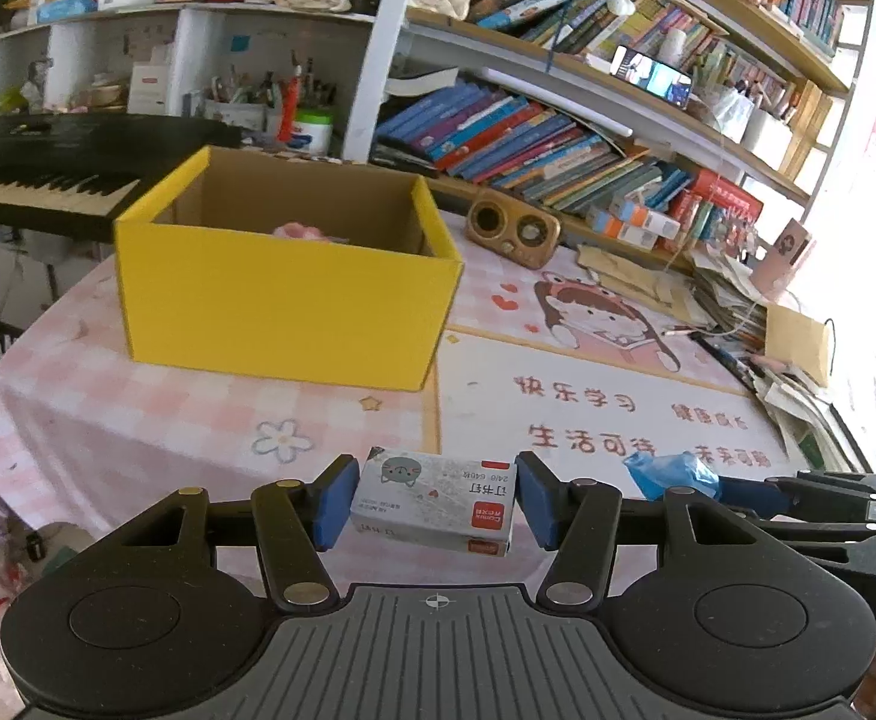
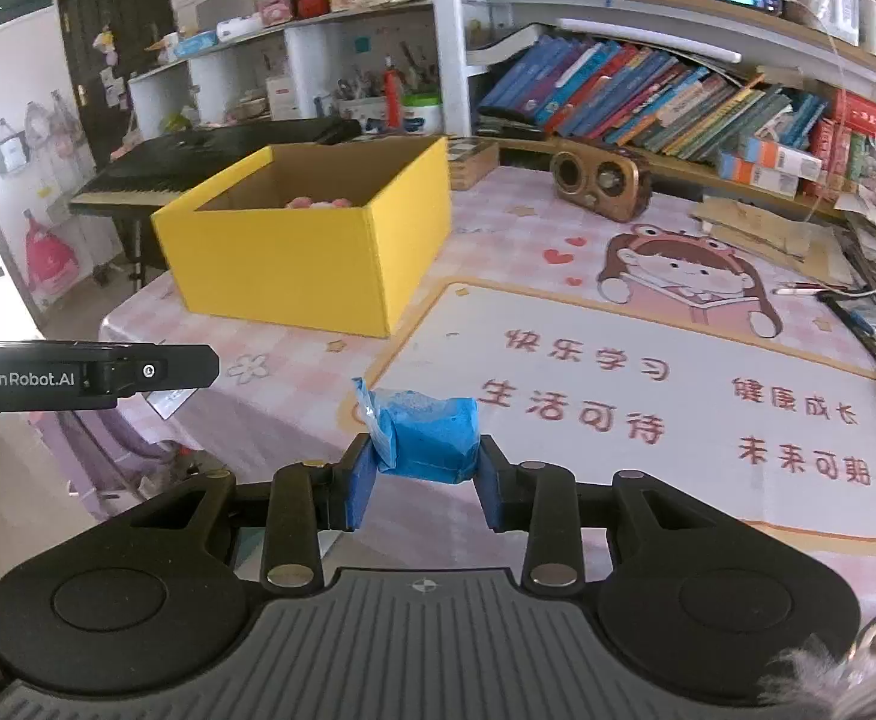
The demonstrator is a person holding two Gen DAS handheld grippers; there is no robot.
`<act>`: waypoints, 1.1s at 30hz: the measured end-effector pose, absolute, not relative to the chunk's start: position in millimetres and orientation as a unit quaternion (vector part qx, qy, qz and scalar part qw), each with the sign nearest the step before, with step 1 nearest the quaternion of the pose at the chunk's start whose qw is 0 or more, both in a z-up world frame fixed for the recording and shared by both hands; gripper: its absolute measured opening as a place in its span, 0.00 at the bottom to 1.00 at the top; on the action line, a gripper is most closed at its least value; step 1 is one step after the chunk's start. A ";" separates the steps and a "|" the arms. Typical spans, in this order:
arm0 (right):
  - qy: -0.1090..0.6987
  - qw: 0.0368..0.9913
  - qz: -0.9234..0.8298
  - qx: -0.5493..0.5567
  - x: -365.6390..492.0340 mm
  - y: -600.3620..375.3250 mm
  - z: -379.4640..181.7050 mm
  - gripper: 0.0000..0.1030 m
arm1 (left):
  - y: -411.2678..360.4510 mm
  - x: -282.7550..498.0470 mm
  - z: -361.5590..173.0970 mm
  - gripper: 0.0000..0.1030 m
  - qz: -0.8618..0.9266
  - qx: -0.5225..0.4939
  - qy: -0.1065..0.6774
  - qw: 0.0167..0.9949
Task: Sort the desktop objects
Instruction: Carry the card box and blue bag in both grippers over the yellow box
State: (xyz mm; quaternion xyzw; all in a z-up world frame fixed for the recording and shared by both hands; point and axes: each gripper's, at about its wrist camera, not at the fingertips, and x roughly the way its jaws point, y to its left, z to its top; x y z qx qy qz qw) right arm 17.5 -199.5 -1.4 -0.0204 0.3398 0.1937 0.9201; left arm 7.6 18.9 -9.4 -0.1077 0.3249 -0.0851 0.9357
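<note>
While hovering short of the yellow box (image 1: 288, 312): left gripper (image 1: 435, 504) pinching staple box (image 1: 432, 501), right gripper (image 2: 423, 471) squeezing blue packet (image 2: 429, 438), both ready for dropping in.

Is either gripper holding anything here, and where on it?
Left gripper: small staple box, fingers on its two short ends. Right gripper: blue wrapped packet, fingers on opposite sides.
</note>
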 end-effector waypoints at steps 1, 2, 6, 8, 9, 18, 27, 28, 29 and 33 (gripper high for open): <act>0.339 0.920 0.196 -0.021 16.1 -196.3 -1.7 0.32 | 22.4 5.0 -9.6 0.54 -0.082 -0.108 0.325 0.936; 0.339 0.919 0.200 -0.023 14.9 -192.7 -1.8 0.32 | 25.4 3.0 -9.7 0.54 -0.080 -0.109 0.324 0.936; 0.339 0.915 0.214 -0.029 12.2 -178.4 -2.2 0.32 | 38.1 -4.6 -9.4 0.54 -0.070 -0.113 0.322 0.937; 0.341 0.913 0.224 -0.032 11.6 -170.7 -2.7 0.32 | 43.6 -8.0 -9.6 0.54 -0.063 -0.115 0.320 0.938; 0.342 0.911 0.227 -0.034 11.7 -166.9 -3.1 0.32 | 46.4 -9.3 -9.5 0.54 -0.060 -0.116 0.320 0.938; 0.343 0.900 0.263 -0.054 12.3 -137.3 -3.5 0.31 | 68.8 -17.8 -10.4 0.54 -0.036 -0.130 0.315 0.939; 0.347 0.895 0.272 -0.065 18.5 -122.4 -3.0 0.31 | 80.4 -17.3 -9.6 0.54 -0.030 -0.137 0.310 0.940; 0.347 0.895 0.273 -0.066 18.9 -120.9 -2.9 0.31 | 81.7 -17.0 -8.9 0.54 -0.029 -0.137 0.309 0.941; 0.347 0.894 0.274 -0.067 19.7 -119.8 -2.3 0.31 | 81.9 -16.9 -8.3 0.54 -0.028 -0.137 0.308 0.941; 0.346 0.893 0.279 -0.071 23.3 -114.4 0.0 0.31 | 85.2 -14.6 -6.2 0.54 -0.023 -0.141 0.303 0.942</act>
